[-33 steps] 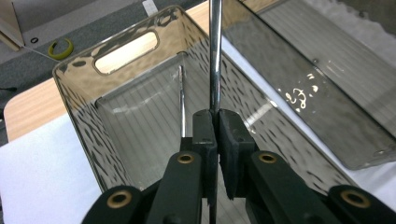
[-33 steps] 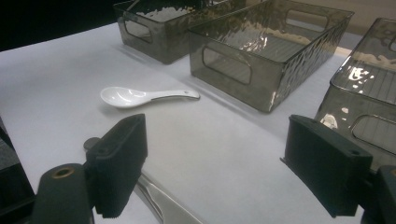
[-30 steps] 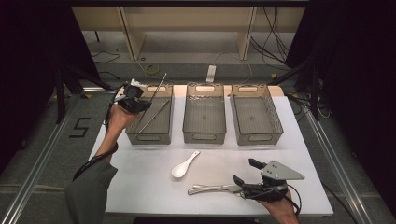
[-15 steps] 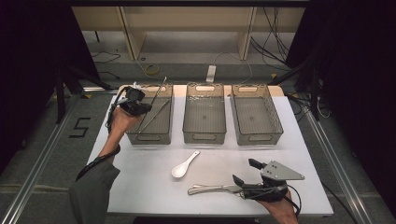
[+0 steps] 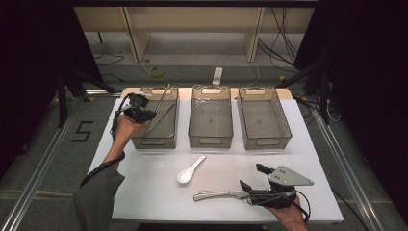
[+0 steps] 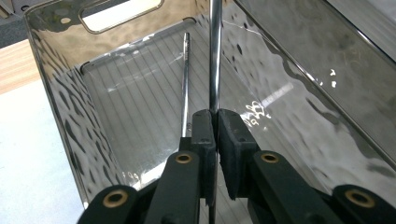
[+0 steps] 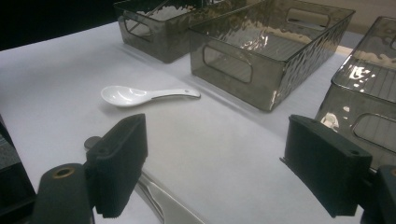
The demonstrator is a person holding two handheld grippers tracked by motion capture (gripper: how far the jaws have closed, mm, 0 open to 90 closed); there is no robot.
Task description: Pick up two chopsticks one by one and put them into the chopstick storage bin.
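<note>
My left gripper (image 5: 148, 114) (image 6: 215, 125) is over the left basket (image 5: 154, 143) and shut on a thin metal rod (image 6: 215, 51). The rod (image 5: 165, 91) slants up past the basket's far rim. The jaws have just eased open a touch, but the pads still press on the rod. A second metal rod (image 6: 186, 79) (image 5: 161, 119) lies inside that basket. My right gripper (image 5: 250, 185) (image 7: 215, 172) stands open near the table's front edge. A metal utensil (image 5: 216, 195) (image 7: 159, 207) lies on the table under its left jaw. Beyond the gripper lies a white spoon (image 5: 190, 169) (image 7: 140, 95).
Three smoked clear baskets stand in a row at the back: the left one, a middle one (image 5: 211, 139) (image 7: 261, 60) and a right one (image 5: 264, 140) (image 7: 369, 84). The white tabletop (image 5: 144, 183) drops off at the front. Cables and shelving stand behind it.
My left gripper has sunk a little toward the left basket with the rod in it. The right gripper, the spoon and the metal utensil have not moved.
</note>
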